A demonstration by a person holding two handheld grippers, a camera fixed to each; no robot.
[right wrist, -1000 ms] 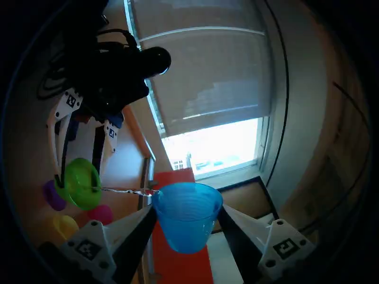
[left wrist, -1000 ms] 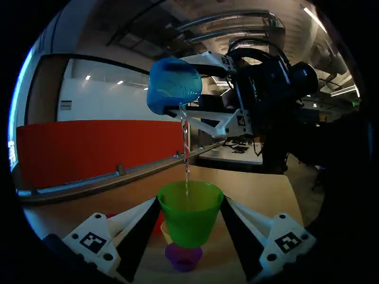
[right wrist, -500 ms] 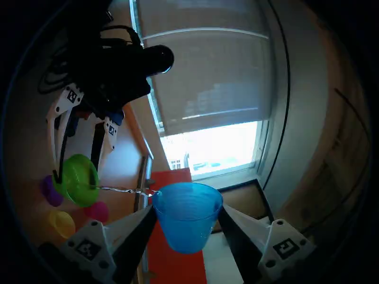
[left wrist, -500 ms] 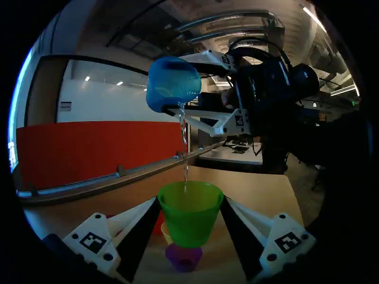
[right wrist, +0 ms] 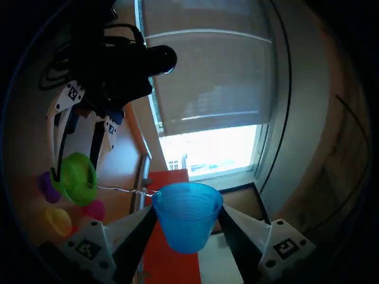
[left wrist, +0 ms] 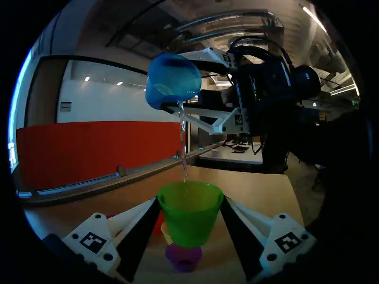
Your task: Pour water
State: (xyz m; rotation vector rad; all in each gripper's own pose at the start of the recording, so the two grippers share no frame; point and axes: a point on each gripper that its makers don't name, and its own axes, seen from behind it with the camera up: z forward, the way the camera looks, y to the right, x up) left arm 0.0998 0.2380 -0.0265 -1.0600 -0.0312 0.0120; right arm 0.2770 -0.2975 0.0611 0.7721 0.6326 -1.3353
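Two cups in play, one to each tool. Gripping the green cup (left wrist: 190, 220) upright in the left tool (left wrist: 189, 208), fingers pressed on either side of it, raised off the desk (left wrist: 256, 189), with a purple cup (left wrist: 183, 255) and a yellow cup (left wrist: 165, 232) lower down behind it. Gripping the blue cup (left wrist: 173, 80) in the right tool (left wrist: 180, 83), likewise clamped on both sides, held high above the green one and tipped well over toward its mouth. Sending a thin stream of water (left wrist: 183, 142) off the blue cup's lower lip, straight down into the green cup, landing inside the rim toward the far side. Same thing from the right gripper view: a fine thread from blue rim to green mouth, with a pink cup (right wrist: 94, 208) on the desk just beside.

Mid-pour, then, by the look of it. No telling how much water left in the blue cup, nor how full the green one. Next, most likely: tilt further, slowly, to sustain the stream through the emptying, and hold the green cup level and squarely under the fall. Watch that thin stream, liable to run back along the lip or wander past the rim on any slackening of tilt. Once down to drips, bring the blue cup back upright before moving either tool away.
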